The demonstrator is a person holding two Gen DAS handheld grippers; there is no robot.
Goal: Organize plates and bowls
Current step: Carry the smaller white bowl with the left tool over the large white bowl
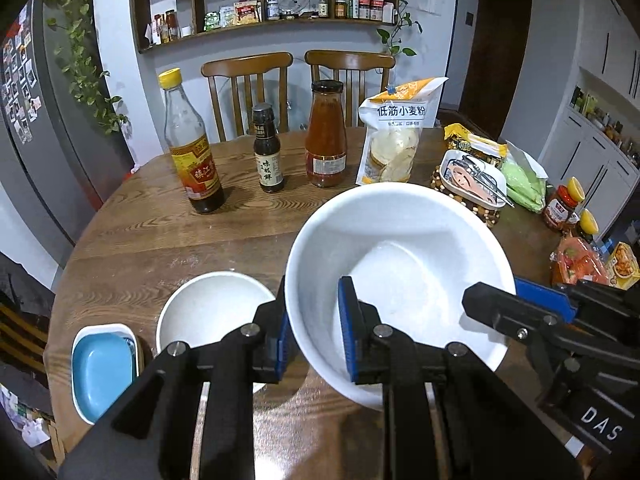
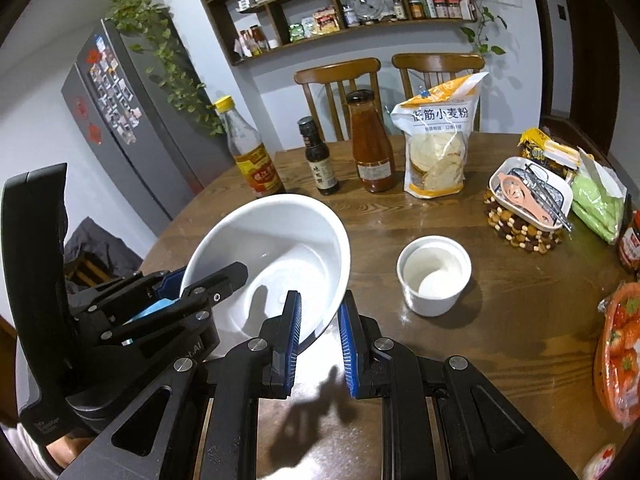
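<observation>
A big white bowl [image 1: 400, 276] was up in the air above the round wooden table [image 1: 160, 232]. It was smooth and shiny, with a deep round inside, and it was tipped a little. Both grippers held it by its thin rim.

The left gripper [image 1: 312, 332] pinched the rim on one side. One blue pad [image 1: 348, 328] was inside the bowl and the other pad was outside, with the wall of the bowl squeezed between them. The right gripper [image 2: 318, 336] pinched the rim on the other side the same way. Its blue ridged pads [image 2: 294, 328] pressed on the bowl's wall from inside and outside. The arms of both grippers were black and hard, with small silver bolts.

Below the left gripper, a smaller white bowl [image 1: 208, 308] sat on the table. Just beside it was a blue dish [image 1: 102, 368] with soft round corners and a white edge.

Near the right gripper stood a small white cup [image 2: 434, 280] with straight sides.

Farther back stood a tall glass bottle with a yellow cap [image 1: 190, 148], a little dark bottle [image 1: 267, 152], a jar of red sauce [image 1: 325, 136] and a crinkly flour bag [image 1: 394, 132]. The table top had wavy brown grain lines.
</observation>
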